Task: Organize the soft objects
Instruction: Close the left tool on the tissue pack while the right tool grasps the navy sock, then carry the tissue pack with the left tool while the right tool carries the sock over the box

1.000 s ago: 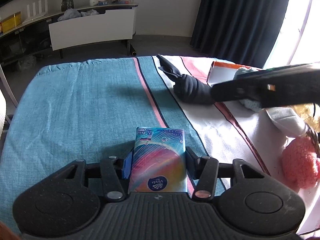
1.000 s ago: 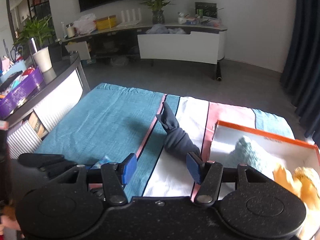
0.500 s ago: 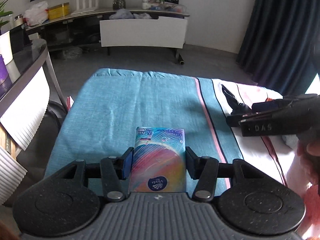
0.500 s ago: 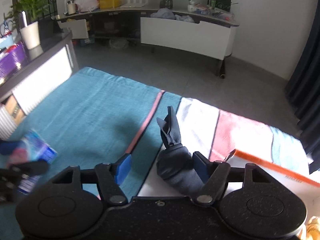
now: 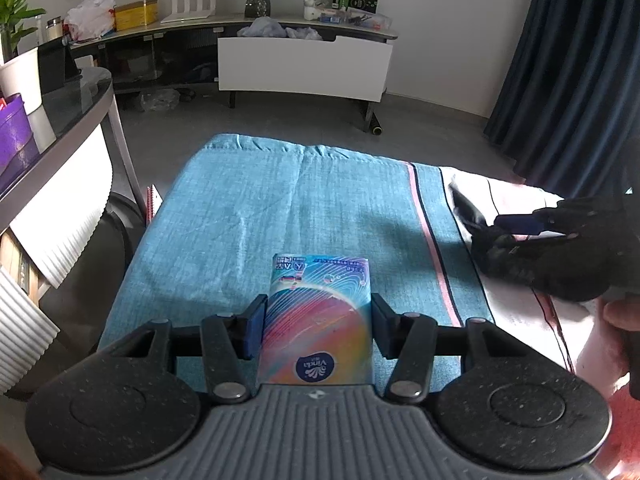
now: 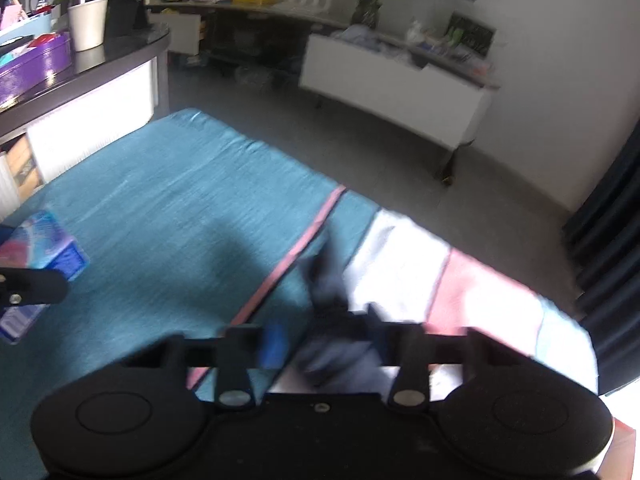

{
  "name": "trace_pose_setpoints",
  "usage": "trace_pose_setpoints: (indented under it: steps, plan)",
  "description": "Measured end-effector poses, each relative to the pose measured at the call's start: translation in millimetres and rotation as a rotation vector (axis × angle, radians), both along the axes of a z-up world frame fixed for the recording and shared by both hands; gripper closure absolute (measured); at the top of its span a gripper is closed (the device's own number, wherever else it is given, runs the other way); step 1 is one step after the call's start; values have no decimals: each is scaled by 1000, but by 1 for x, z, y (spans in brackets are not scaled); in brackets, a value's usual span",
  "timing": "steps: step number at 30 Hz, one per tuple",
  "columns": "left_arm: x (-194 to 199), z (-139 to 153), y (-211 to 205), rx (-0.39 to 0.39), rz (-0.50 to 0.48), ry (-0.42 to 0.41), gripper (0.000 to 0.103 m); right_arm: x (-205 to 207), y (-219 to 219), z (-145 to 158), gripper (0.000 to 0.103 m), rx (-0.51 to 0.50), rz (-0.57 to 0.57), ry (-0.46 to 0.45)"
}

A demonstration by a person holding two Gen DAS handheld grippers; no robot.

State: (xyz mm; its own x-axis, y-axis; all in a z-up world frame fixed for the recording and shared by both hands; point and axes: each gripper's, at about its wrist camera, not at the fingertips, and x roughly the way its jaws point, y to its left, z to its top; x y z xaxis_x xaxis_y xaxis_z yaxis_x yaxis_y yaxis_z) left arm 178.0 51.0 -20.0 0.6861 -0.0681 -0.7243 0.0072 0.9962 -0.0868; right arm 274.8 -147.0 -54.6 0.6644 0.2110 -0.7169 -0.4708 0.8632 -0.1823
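L gripper pinches the tissue pack above the teal cloth. R gripper has pads each side of the dark sock near the pink stripe; blurred, can't tell if squeezed. Best grab sock mid-bundle & lift slow so it won't slip

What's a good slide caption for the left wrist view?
Left gripper holds a tissue pack over a teal cloth.

"Vinda" logo on colourful tissue pack, other print illegible
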Motion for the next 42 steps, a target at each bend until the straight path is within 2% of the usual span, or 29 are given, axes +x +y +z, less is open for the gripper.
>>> trace_pose_setpoints:
  steps: [1, 4, 12, 17, 24, 30, 42]
  plan:
    - [-1, 1, 0, -4, 2, -2, 50, 0, -3, 3, 77, 0, -12, -19]
    - [-3, 4, -3, -5, 0, -13, 50, -2, -18, 10, 83, 89, -40, -1]
    - [-13, 16, -7, -10, 8, -45, 50, -34, -49, 41, 83, 296, -97, -16]
    - [-25, 29, -16, -5, 4, -74, 50, -69, -54, 62, 83, 372, -105, -24]
    - [-49, 47, -28, 9, 3, -107, 50, -116, -59, 78, 83, 423, -150, -25]
    - [-67, 57, -36, 29, 10, -128, 50, -153, -65, 88, 83, 417, -196, -34]
    - [-91, 66, -50, 29, -3, -148, 50, -201, -84, 102, 83, 416, -237, -76]
